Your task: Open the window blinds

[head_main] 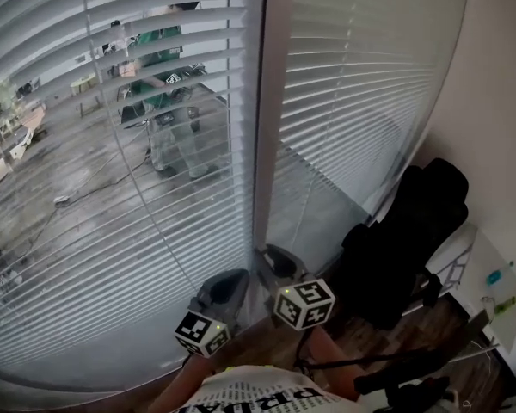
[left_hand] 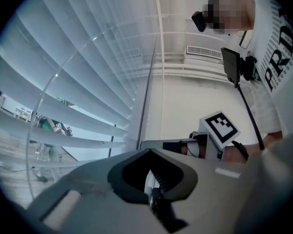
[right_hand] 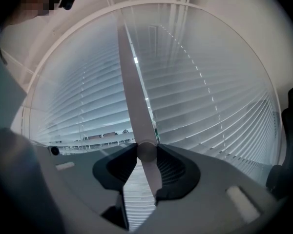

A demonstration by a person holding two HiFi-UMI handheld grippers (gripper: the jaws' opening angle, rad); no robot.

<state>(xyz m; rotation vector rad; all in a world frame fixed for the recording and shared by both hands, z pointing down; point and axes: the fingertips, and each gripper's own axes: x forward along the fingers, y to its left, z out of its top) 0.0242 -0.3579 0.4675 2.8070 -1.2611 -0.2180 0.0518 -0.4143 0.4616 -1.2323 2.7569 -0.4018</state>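
Observation:
Two white slatted blinds hang on either side of a window post (head_main: 271, 101). The left blind (head_main: 60, 231) lets the outside show between its slats; the right blind (head_main: 361, 84) looks more closed. My right gripper (head_main: 272, 256) sits low by the post, shut on a pale tilt wand (right_hand: 134, 101) that runs up from between its jaws (right_hand: 146, 152). From the left gripper view that wand (left_hand: 147, 87) reaches down to the right gripper (left_hand: 183, 147). My left gripper (head_main: 232, 280) is beside it, jaws shut on nothing (left_hand: 149, 152). A clear wand (left_hand: 41, 106) hangs apart on its left.
A black chair or bag (head_main: 404, 248) stands close on the right, beside a white shelf (head_main: 490, 291) and the side wall. Wooden floor (head_main: 430, 325) shows below. The glass mirrors a figure in green (head_main: 168, 84).

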